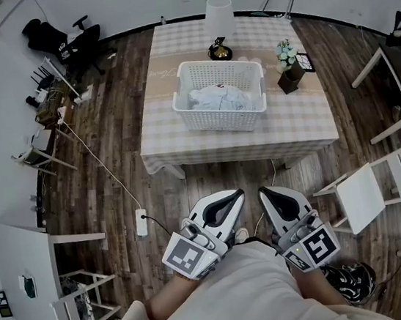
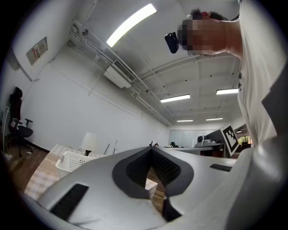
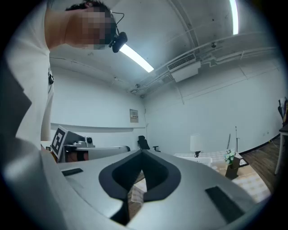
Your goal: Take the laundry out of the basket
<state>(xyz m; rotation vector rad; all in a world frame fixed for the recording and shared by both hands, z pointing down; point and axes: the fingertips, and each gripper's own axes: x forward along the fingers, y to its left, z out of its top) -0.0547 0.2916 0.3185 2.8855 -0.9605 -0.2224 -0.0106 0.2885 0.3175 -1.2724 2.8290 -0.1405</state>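
A white slatted laundry basket (image 1: 219, 94) stands on a table with a checked cloth (image 1: 296, 129), in the head view's upper middle. Pale blue-white laundry (image 1: 220, 99) lies inside it. Both grippers are held close to the person's body, well short of the table and apart from the basket. My left gripper (image 1: 236, 195) is shut with nothing in it, and its tips meet in the left gripper view (image 2: 151, 149). My right gripper (image 1: 263, 191) is also shut and empty, tips together in the right gripper view (image 3: 141, 152). The basket (image 2: 76, 160) shows small at the left gripper view's left.
On the table behind the basket stand a white lamp (image 1: 219, 26) and a small flower pot (image 1: 289, 65). White chairs (image 1: 379, 190) stand at the right, a shelf unit (image 1: 84, 305) and cabinet at the left. A cable and power strip (image 1: 141, 221) lie on the wooden floor.
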